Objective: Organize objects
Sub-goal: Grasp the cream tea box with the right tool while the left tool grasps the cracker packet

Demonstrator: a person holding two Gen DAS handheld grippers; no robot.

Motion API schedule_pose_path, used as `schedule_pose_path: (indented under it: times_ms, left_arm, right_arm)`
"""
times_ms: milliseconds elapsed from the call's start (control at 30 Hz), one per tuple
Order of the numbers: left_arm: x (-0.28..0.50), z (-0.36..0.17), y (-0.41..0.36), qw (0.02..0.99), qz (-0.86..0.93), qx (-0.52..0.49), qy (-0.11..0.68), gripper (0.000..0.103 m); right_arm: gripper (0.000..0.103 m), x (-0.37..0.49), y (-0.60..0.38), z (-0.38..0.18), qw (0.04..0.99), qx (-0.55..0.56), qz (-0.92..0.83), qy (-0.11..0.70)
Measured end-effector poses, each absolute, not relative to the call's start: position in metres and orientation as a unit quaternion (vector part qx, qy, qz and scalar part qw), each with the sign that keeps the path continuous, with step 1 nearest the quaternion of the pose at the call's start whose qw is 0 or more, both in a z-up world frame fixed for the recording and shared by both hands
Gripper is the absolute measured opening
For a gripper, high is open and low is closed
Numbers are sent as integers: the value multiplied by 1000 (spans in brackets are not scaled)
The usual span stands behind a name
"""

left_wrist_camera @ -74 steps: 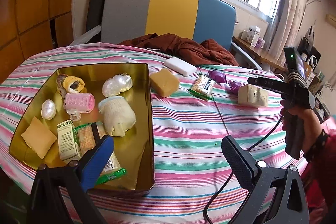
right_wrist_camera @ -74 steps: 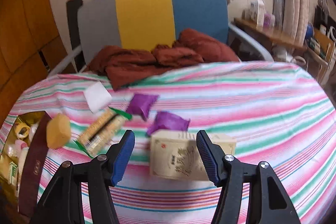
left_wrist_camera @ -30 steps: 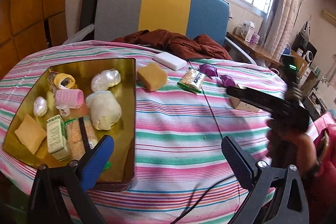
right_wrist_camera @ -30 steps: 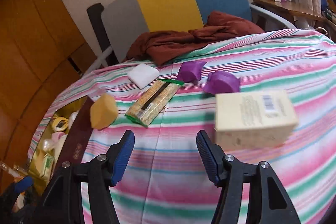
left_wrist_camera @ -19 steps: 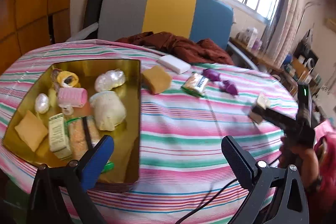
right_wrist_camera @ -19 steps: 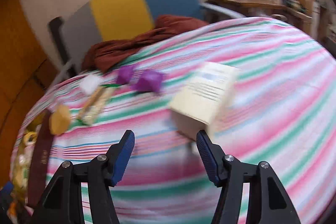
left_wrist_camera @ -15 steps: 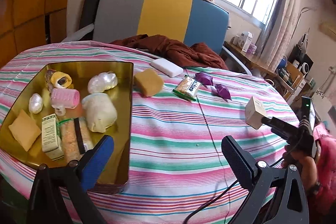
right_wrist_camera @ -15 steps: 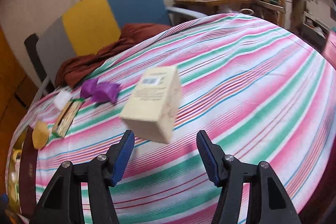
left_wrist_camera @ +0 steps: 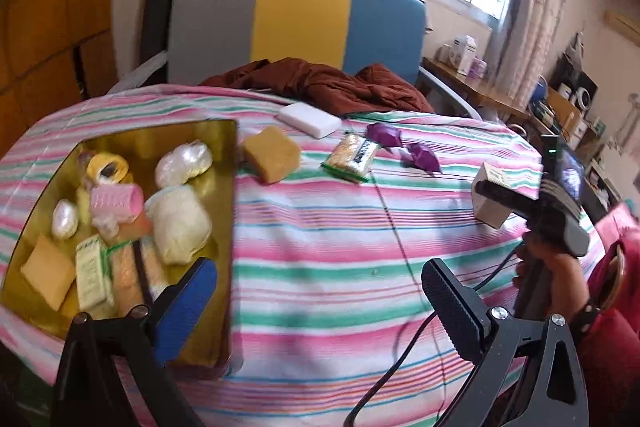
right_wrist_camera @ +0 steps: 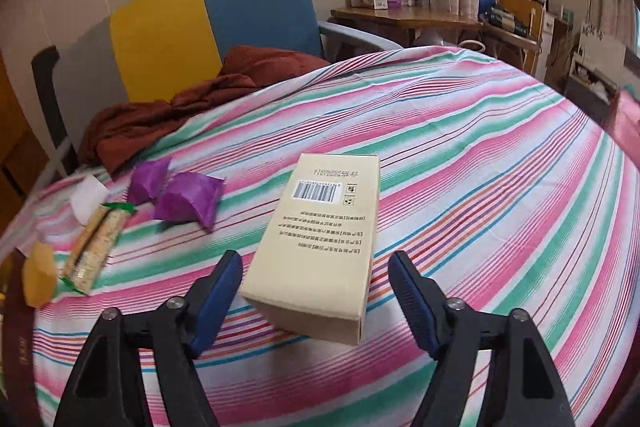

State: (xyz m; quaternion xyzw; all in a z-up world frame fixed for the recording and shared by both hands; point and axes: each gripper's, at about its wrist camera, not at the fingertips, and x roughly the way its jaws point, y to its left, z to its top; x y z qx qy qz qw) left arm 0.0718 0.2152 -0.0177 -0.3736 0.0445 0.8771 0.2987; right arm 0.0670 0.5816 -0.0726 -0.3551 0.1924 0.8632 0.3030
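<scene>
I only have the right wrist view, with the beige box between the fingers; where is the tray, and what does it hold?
Observer: The gold tray lies just left of the yellow sponge, holding a pink roller and other items.
Operator: Any room left in it?
Observer: Yes, bare floor shows along its right wall.
Operator: And the left gripper?
Observer: Open and empty, the left gripper hovers by the tray's near corner.

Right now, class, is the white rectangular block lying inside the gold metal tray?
No: the white rectangular block lies on the striped tablecloth, beyond the gold metal tray and near the brown cloth.
</scene>
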Motion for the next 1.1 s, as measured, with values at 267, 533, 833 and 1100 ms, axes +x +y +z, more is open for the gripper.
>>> schedule_pose_path:
  times_ms: [267,533,833,1100]
  left_arm:
    - [38,-7,271,317,877,-355,67,103]
    - [-14,-31,345,329,865,-361,116,103]
    - [-71,-81,401,294,849,-387,207,99]
    - [-66,-104,422,327,829,-398,217,75]
  right_arm:
    - [50,81,592,-74,271,-361,877,164]
    - [50,90,592,-77,259,-336,889,171]
    - [50,92,596,-82,255,-327,892,182]
    - [50,93,595,-83,258,-322,893,178]
